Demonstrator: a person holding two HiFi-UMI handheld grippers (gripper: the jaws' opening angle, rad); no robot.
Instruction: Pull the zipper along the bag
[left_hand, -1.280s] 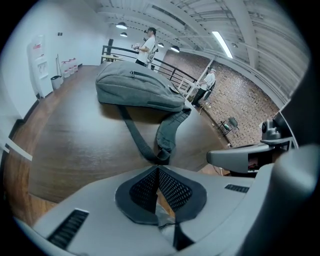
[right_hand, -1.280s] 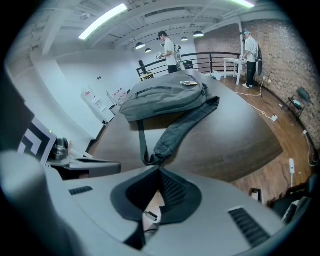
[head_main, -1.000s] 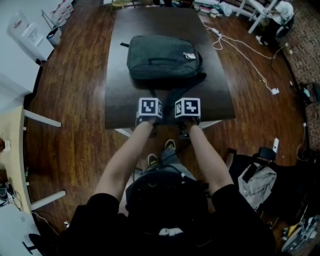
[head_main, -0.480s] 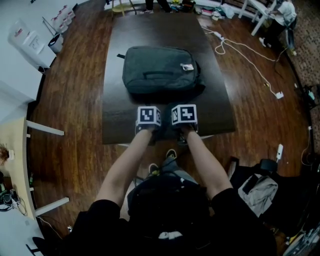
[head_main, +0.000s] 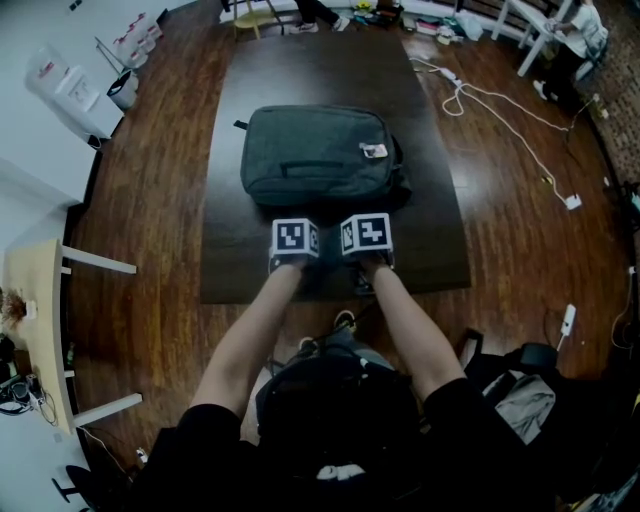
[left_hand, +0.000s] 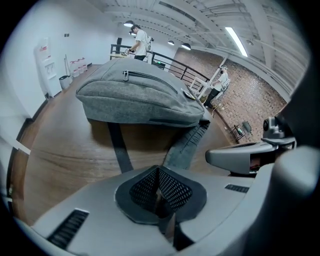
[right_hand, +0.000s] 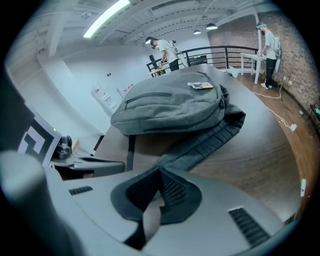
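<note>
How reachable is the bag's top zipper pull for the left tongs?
Probably yes. The left tongs are shut and empty, short of the bag. The zipper pull sits exposed on the bag's top with nothing over it; only a strap lies between. They would need to open first.

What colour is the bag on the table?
Grey; the bag shows best in the left gripper view.
</note>
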